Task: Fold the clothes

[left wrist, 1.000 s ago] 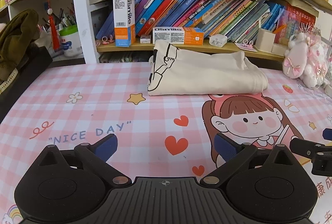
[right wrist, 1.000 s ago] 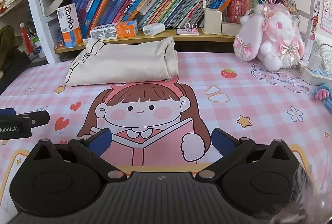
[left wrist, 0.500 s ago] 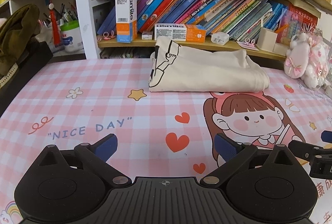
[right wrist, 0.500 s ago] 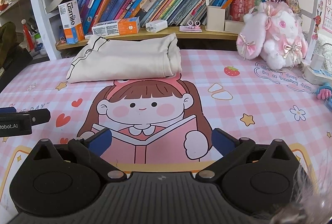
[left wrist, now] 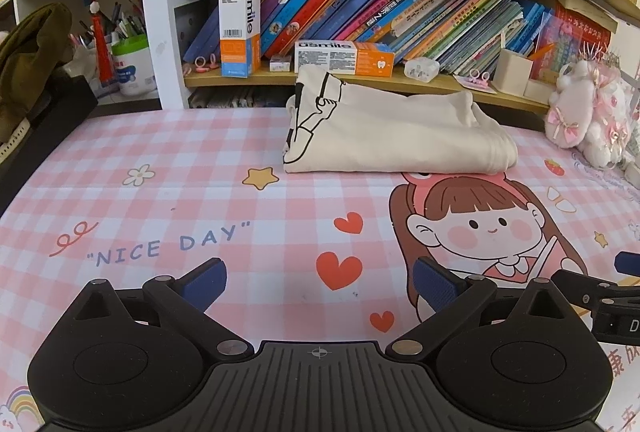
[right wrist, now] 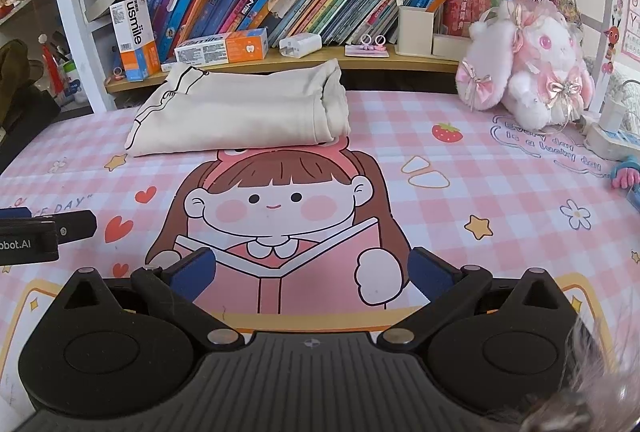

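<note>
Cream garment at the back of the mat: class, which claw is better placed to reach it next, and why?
Left, marginally. The cream garment lies almost straight ahead of the open left claw; from the open right claw it sits off to the left.

The shirt [left wrist: 396,136] is soft cream cloth, matt, with black printed lines. The desk [left wrist: 192,200] wears a smooth printed mat with a slight sheen. Each claw, left [left wrist: 320,282] and right [right wrist: 312,272], is matt black plastic with ribbed housing, bare metal pivot pins and blue pads [right wrist: 192,272]. The shelf [right wrist: 360,58] is pale wood; the bunny [right wrist: 528,68] is fluffy plush.
</note>
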### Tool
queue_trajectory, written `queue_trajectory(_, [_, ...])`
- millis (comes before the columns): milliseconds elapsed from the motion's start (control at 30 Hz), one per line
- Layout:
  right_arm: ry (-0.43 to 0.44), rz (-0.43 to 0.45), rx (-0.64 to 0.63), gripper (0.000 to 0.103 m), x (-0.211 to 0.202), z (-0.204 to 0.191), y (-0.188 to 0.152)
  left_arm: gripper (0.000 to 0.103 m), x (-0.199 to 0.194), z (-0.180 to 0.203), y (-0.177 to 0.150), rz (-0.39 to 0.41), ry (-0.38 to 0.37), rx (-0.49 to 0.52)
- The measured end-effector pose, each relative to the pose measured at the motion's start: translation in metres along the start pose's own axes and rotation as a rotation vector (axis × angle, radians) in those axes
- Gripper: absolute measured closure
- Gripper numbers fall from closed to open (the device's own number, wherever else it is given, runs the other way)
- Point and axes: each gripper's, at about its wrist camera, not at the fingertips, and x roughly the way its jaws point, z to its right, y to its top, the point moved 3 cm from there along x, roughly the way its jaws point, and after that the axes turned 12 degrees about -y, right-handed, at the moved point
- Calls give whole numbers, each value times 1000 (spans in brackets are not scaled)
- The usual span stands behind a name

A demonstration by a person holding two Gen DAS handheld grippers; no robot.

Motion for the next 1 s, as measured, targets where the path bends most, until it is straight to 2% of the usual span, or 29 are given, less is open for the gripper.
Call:
queue_trajectory(567, [7,-9,-4,0,1,-2,-2,2,0,-1,-2,-9,-6,-17])
queue_trajectory(1000, [8,-15,-6,0,3,-2,-2,2,2,3,-4,-20,-27,23])
